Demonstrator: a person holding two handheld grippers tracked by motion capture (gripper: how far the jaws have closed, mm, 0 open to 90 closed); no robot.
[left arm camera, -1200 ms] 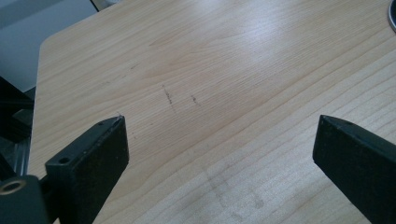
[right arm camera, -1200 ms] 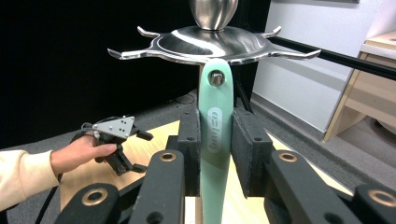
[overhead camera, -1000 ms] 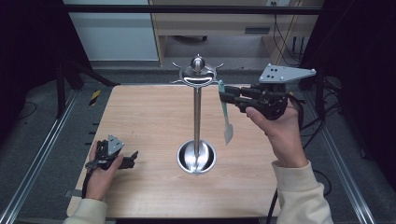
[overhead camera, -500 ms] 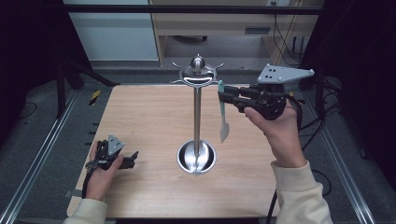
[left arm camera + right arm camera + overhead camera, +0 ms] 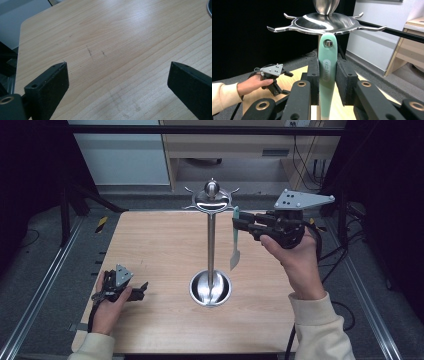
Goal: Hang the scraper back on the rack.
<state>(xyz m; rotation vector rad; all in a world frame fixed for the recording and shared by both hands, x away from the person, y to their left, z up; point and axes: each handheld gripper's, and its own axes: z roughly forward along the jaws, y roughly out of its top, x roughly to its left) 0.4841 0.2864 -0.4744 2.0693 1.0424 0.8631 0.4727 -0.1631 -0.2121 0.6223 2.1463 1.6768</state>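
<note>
In the right gripper view, the right tongs [image 5: 327,82] rise from the bottom middle of the frame, their two black pads pinching the pale green handle of a spatula [image 5: 326,75] from either side. The handle stands upright, and its top end, with a small hanging hole, sits just under the rim of the hook crown [image 5: 324,22] of the metal stand, near one of the short prongs; whether it touches the rim cannot be told. At the lower left of that frame, farther off, a hand holds the left tongs [image 5: 277,87] low over the wooden surface [image 5: 294,75].

In the left gripper view, the left tongs [image 5: 117,82] are spread wide, with bare wood between the two black blocks.

In the high view, the left tongs [image 5: 140,290] lie low at the lower left of the surface [image 5: 150,240], in the person's hand. At the centre, the stand's round base [image 5: 210,289] sits on the wood and its pole [image 5: 211,245] rises to the crown [image 5: 212,200]. Right of the pole, the spatula [image 5: 234,245] hangs blade down from the right tongs [image 5: 239,224], held above the surface in the upper right.
</note>
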